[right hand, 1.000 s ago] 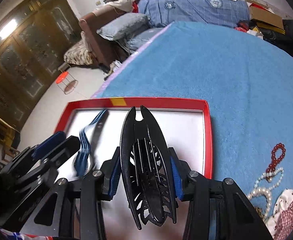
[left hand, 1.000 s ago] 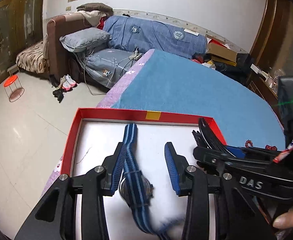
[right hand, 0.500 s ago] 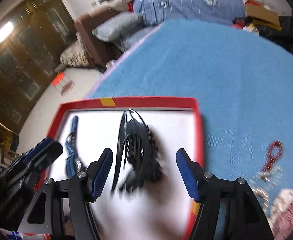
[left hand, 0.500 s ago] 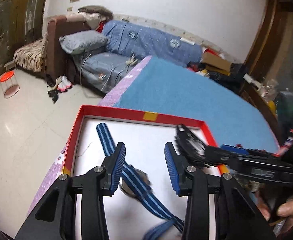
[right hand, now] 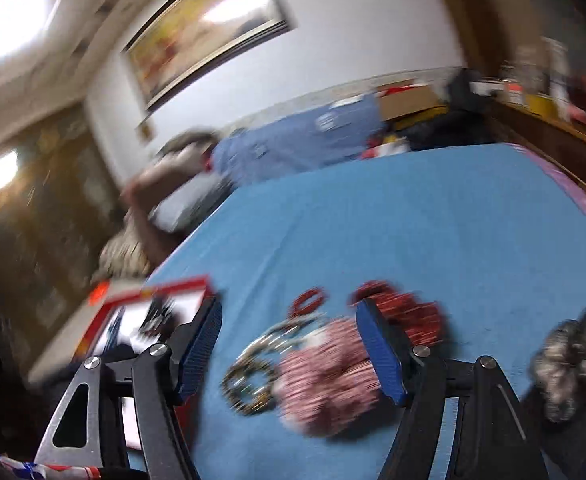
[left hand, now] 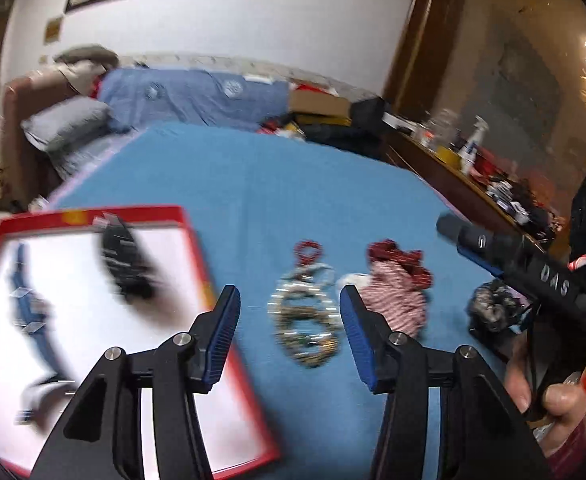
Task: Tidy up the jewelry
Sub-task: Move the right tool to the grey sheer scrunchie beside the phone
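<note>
— Where are your grippers?

— My left gripper (left hand: 289, 332) hangs tilted down over the blue cloth (left hand: 293, 184), jaws apart and empty; they have just been opening. Through the gap I see the bead pile (left hand: 305, 320) lying on the cloth, not touched.

— And the right?

— My right gripper (right hand: 289, 348) is rolled a little and points down at the same spot, jaws wide with nothing clamped; they too have just been opening. The striped scrunchie (right hand: 325, 376) sits under its gap, the beads just left of it, a dark red scrunchie (right hand: 413, 316) behind. From the left camera I see my right hand (left hand: 549, 396) wrapped round that gripper's grip.

— The tray?

— The red tray (left hand: 197, 248) lies to the left of both grippers. The black clip (left hand: 125, 264) and the blue strap (left hand: 29, 300) lie apart on its white floor, blurred. A mottled scrunchie (right hand: 569, 368) is off to the right.
</note>
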A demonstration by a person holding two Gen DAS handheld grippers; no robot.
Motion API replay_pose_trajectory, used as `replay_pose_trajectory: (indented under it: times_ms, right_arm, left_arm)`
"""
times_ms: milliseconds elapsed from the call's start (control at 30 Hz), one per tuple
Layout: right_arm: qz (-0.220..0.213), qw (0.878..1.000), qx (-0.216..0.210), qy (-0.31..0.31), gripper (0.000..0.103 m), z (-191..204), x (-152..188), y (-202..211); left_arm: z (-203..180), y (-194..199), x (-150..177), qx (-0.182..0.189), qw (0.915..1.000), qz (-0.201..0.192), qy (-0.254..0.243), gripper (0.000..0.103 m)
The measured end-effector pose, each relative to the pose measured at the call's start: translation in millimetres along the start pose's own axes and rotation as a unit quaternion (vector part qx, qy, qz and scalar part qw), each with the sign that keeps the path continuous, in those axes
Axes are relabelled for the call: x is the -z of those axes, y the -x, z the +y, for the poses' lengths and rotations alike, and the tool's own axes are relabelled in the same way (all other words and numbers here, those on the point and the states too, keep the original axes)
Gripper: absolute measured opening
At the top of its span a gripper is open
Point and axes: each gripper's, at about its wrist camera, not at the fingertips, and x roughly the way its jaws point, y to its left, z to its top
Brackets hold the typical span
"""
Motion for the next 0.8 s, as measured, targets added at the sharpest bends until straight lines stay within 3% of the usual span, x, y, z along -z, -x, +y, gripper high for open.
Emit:
replay_pose_trajectory:
  times_ms: [100, 300, 433, 633, 733, 800]
  right_arm:
    - [-0.029, 0.998, 0.043, -0.024, 0.075, -10, 0, 0]
    - [-0.028, 0.995, 0.088, -0.048, 0.074, -20, -2, -3]
    - [-0.007, 0.991, 0.098, -0.090, 0.074, -39, -3, -8]
    - [0.012, 0.987, 0.079, -0.137, 0.074, -57, -2, -1]
    - [-0.006, 0.989, 0.098, -0.115, 0.074, -55, -5, 1]
    - [-0.006, 0.991, 0.089, -0.100, 0.074, -53, -4, 2]
  left_arm:
    - [-13, -23, -5, 0.012, 0.9997, 0.024, 0.003, 0.050]
    - [-27, -52, -6, 0.014, 0.9991, 0.039, -0.008, 0.050]
    - [-29, -62, -1, 0.037, 0.9979, 0.052, -0.013, 0.050]
    - [-44, -50, 6, 0.052, 0.9965, 0.043, -0.048, 0.050]
    - [-40, -46, 12, 0.016, 0.9972, 0.062, -0.037, 0.050]
    - [-40, -21, 26, 0.003, 0.9979, 0.053, -0.037, 0.050]
